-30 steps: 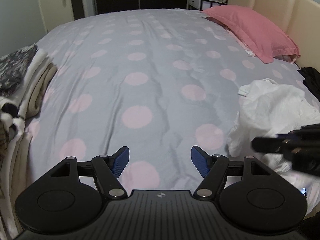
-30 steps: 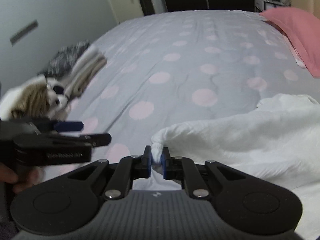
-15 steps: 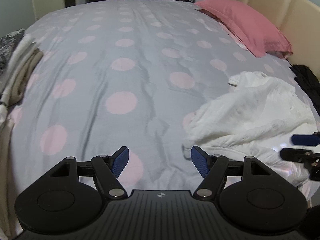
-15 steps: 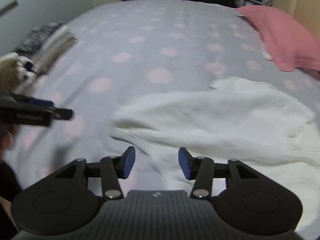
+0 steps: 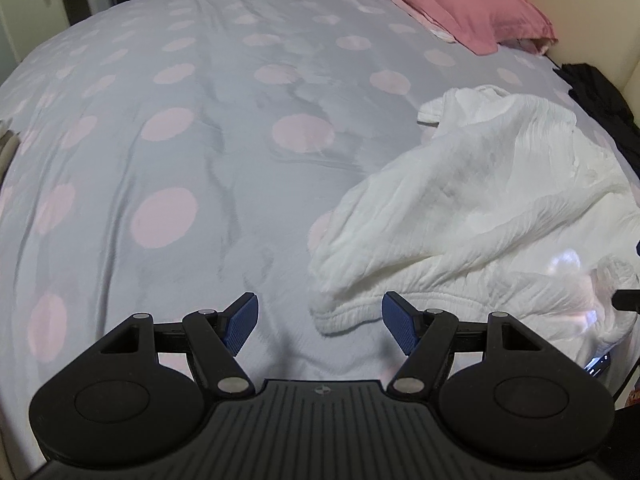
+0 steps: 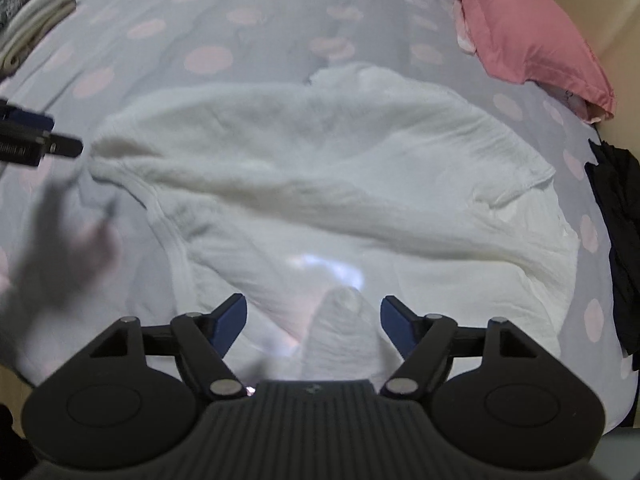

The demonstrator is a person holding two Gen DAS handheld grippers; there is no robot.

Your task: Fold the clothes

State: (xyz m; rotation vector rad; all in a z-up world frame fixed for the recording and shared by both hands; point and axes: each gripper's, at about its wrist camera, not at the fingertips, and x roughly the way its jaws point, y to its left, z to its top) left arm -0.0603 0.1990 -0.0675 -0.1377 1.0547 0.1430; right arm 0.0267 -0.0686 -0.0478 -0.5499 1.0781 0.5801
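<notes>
A crumpled white garment [image 5: 472,208] lies on the grey bedspread with pink dots [image 5: 168,128], on its right side. My left gripper [image 5: 320,322] is open and empty, just above the bed, with the garment's elastic hem right by its right finger. In the right wrist view the white garment [image 6: 320,176] fills the middle. My right gripper [image 6: 314,320] is open over it, with a raised fold of cloth between its fingers. The left gripper's tip [image 6: 36,140] shows at the garment's left end.
A pink pillow [image 5: 452,4] lies at the head of the bed by the cream headboard [image 5: 592,20]. A black garment [image 6: 616,216] lies at the right edge. Folded clothes [image 6: 32,20] are stacked at the far left.
My right gripper let go of the white cloth it was pinching and opened, then moved over the spread garment. My left gripper moved right, close to the garment's hem.
</notes>
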